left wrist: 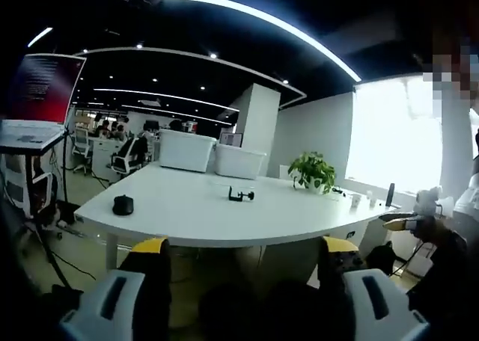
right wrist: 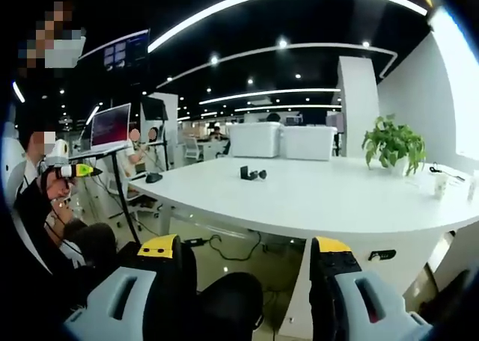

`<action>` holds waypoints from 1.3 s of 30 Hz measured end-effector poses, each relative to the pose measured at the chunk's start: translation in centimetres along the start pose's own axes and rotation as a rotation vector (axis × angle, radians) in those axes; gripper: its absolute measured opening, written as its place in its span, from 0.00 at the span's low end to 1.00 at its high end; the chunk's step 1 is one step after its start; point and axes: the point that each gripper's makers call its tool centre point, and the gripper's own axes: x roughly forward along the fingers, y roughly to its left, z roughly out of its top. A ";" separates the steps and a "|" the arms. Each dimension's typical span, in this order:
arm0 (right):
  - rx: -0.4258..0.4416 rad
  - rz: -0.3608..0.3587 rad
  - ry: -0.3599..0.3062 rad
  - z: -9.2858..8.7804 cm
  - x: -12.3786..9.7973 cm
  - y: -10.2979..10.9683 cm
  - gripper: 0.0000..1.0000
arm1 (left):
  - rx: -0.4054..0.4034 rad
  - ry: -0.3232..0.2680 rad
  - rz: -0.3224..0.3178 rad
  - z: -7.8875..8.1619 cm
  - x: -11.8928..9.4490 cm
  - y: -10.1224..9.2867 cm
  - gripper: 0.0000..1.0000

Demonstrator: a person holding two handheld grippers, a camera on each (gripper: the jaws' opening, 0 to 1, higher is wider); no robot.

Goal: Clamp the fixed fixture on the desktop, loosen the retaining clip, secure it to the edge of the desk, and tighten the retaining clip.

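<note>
Both hand-held grippers, left & right, jaws spread, nothing held, well back from desk; fixture sits mid-desk, untouched, prob. awaiting approach.

Bare desk surrounds the fixture; bins and plant stand behind.

One fixture, two bins, one plant.

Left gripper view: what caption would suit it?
Open tool faces a white desk bearing a small black fixture.
</note>
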 end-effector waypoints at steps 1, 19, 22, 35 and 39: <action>-0.002 0.001 0.003 -0.1 0.1 0.0 0.66 | -0.029 0.003 0.002 0.0 0.0 0.2 0.75; 0.005 -0.003 0.023 -1.0 0.6 -0.2 0.67 | 0.207 0.032 0.073 -0.4 0.2 1.9 0.48; 0.001 -0.012 0.022 -0.9 0.6 -0.6 0.67 | 0.258 0.079 0.087 -1.0 0.6 2.4 0.47; -0.023 -0.044 0.022 -0.2 3.1 -2.4 0.65 | 0.398 0.102 0.093 -1.3 4.3 3.7 0.32; -0.048 -0.043 0.023 0.2 4.0 -2.5 0.65 | 0.293 0.032 0.039 -0.7 5.9 2.9 0.41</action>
